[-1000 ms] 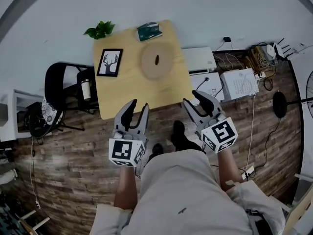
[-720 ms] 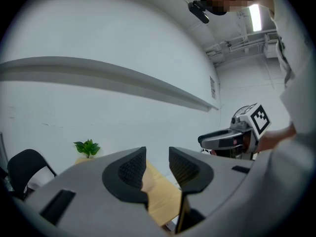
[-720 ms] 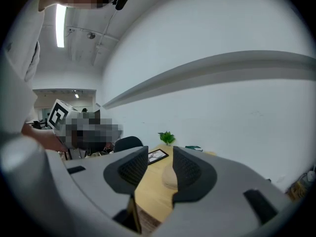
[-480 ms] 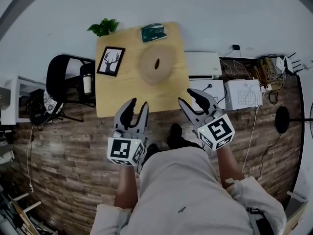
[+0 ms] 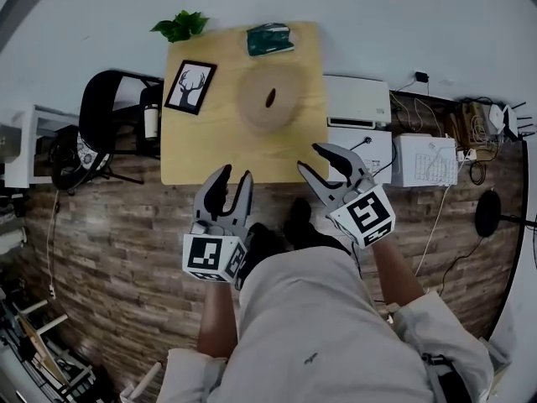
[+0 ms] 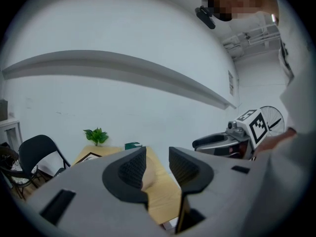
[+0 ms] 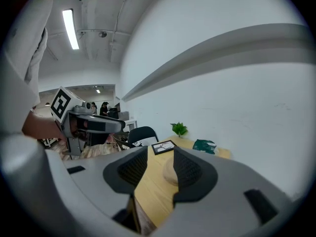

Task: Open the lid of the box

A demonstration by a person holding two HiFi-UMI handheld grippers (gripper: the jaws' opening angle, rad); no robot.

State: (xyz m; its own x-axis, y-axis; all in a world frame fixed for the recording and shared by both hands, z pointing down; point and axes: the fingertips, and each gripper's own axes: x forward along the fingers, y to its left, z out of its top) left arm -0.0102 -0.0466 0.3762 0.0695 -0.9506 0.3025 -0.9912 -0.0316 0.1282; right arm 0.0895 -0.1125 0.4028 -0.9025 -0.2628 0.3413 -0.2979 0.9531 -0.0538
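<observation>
Wood-plank floor and a white wall frame a pale wooden table, where a round wooden box sits past the table's middle, toward its wall edge, its lid on. A deer picture, a small plant and a green packet share the table's wall side. A person stands short of the table's near edge, the left gripper and right gripper raised at that edge, well apart from the box. Both claws are parted by a moderate gap; their own views show only the table and box far off between the ribbed pads, nothing held, nothing touched. The reach looks like the step in hand: it would likely go best with both claws carried in over the table, one bracing the box wall, the other closing on the small dark grip at the lid's centre and lifting straight up so the box does not slide
</observation>
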